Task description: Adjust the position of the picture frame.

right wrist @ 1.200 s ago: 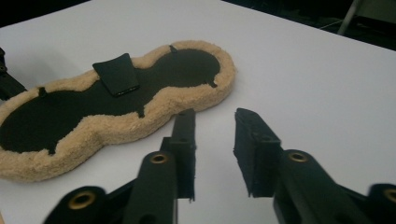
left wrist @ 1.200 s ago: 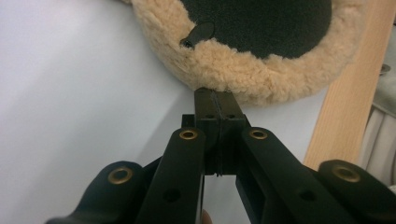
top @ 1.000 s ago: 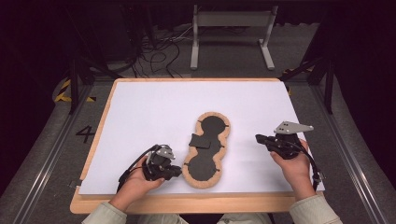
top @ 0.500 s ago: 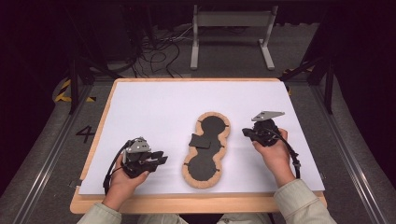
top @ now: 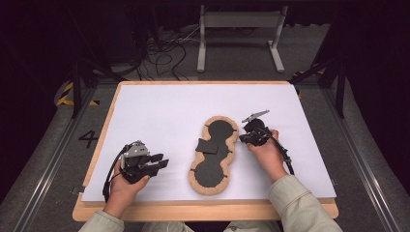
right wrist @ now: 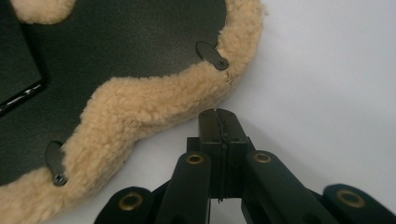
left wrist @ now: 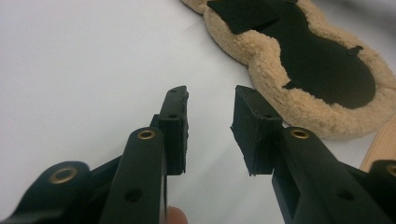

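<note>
A peanut-shaped black pad (top: 211, 170) with a tan fleece rim lies in the middle of the white sheet (top: 164, 111), with a black flap (top: 208, 146) across its waist. My left gripper (top: 162, 162) rests on the sheet to the left of the pad. Its jaws have just been opening and nothing is between them. In the left gripper view, the left gripper (left wrist: 210, 100) points toward the pad (left wrist: 322, 65). My right gripper (top: 241, 138) is shut and empty, just off the pad's upper right rim. In the right gripper view, the right gripper (right wrist: 218, 114) almost touches the fleece (right wrist: 140, 109).
The sheet lies on a wooden board (top: 203, 211). Small black tabs (right wrist: 212, 55) are screwed along the pad's inner edge. Beyond the board are cables (top: 159, 53), a grey metal stand (top: 239, 21) and dark frame posts (top: 77, 87). A "4" (top: 88, 139) marks the floor at left.
My left hand drew leftward away from the pad and its jaws spread apart. My right hand slid left and a little farther away, up to the pad's right rim, still shut.
</note>
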`<state>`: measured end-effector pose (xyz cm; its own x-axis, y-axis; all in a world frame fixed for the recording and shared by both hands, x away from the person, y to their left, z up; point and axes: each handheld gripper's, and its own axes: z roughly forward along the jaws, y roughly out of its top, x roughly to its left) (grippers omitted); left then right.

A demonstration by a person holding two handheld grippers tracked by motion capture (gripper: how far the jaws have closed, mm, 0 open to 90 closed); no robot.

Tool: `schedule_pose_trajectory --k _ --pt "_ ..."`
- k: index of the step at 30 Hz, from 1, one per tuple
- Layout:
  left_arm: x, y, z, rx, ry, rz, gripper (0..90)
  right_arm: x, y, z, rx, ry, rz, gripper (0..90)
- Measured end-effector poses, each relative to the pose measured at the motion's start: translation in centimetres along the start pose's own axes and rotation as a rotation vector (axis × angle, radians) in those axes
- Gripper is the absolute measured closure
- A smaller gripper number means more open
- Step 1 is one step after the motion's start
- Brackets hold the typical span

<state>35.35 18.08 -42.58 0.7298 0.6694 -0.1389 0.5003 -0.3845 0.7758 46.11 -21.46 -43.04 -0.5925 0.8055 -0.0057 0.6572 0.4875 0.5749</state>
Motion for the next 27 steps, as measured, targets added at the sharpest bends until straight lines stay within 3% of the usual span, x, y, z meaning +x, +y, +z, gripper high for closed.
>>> schedule_pose_trajectory --k 3,7,15,24,27 --pt "0.1 -0.2 -0.2 -0.005 0.000 -0.006 65.8 0.0 0.2 0.8 0.005 0.026 0.015 90.0" --pt "0.1 -0.6 -0.5 -0.003 0.004 -0.013 65.8 0.1 0.7 1.1 0.016 0.020 0.015 90.0" --pt "0.1 -1.1 -1.0 0.003 0.006 -0.026 66.4 0.7 3.1 2.8 0.017 0.042 -0.030 90.0" --pt "0.3 -1.1 -0.9 0.002 0.005 -0.024 66.5 3.3 6.6 4.7 0.037 0.030 -0.124 90.0" --pt "0.7 -1.2 -0.7 0.026 0.021 -0.038 66.5 4.2 7.5 5.4 0.037 0.043 -0.143 90.0"
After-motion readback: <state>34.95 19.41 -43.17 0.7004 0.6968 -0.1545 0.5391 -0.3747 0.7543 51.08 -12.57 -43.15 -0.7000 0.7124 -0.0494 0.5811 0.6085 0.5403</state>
